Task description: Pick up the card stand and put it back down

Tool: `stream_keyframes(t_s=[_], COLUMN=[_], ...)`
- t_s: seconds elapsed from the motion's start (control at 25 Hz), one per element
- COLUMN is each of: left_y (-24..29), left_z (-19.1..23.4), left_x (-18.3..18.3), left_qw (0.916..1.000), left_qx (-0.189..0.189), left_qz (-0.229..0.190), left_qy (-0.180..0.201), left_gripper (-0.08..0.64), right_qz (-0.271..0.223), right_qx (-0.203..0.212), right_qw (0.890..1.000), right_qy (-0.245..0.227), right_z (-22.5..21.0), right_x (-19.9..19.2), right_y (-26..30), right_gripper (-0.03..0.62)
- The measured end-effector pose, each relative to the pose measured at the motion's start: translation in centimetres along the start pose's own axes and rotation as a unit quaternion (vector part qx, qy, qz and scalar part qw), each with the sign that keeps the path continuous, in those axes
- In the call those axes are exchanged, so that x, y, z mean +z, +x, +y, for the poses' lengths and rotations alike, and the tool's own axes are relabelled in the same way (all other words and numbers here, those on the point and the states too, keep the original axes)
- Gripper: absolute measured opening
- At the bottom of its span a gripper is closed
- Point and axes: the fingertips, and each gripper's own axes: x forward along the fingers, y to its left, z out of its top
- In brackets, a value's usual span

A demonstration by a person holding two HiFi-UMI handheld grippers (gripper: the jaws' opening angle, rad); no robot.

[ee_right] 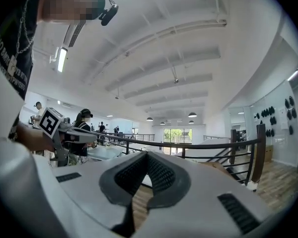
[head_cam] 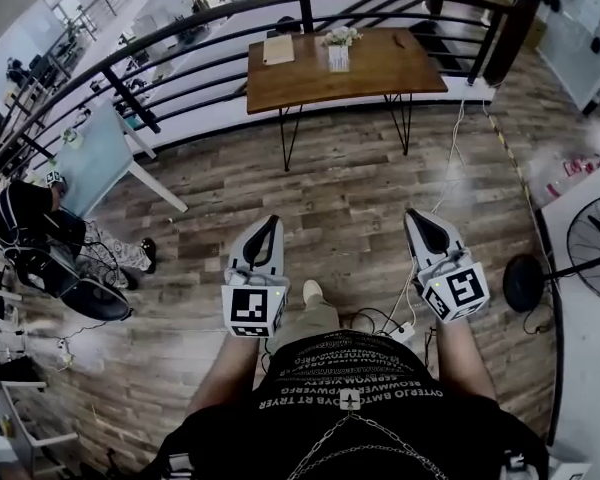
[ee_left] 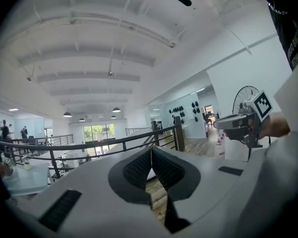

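- Both tools are held low over the plank floor (head_cam: 340, 198), well short of the wooden table (head_cam: 380, 73).
- The left gripper (head_cam: 271, 221) has its jaws pressed together on nothing. The right gripper (head_cam: 417, 215) is likewise closed and empty.
- What may be the card stand (head_cam: 278, 50), a tan shape too small to confirm, sits near the table's far left corner, beside a vase of flowers (head_cam: 338, 48).
- Neither gripper view shows the tabletop clearly; the railing (head_cam: 180, 36) and the jaws block it.
- A fan (head_cam: 598, 248) is cut off at the right edge, a seated person (head_cam: 30, 218) at the left.
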Motion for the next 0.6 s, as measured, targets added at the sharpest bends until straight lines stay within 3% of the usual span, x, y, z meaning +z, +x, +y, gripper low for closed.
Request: stream_keyframes(t_s=[0.24, 0.6], left_y=[4.3, 11.4], left_z=[2.8, 6.3], left_x=[0.3, -2.6], left_qw=[0.9998, 0.9993], left_qx=[-0.015, -0.027], left_qz=[-0.008, 0.026], left_qy=[0.006, -0.004], left_gripper=[0.029, 0.029], right_qz=[0.021, 0.041], right_qx=[0.001, 0.002], right_qw=[1.000, 0.999], right_qy=[-0.002, -0.001], right_z=[-1.7, -4.6], right_x=[-0.4, -1.2], right_y=[5.1, 12.2], right_gripper=[0.014, 0.014])
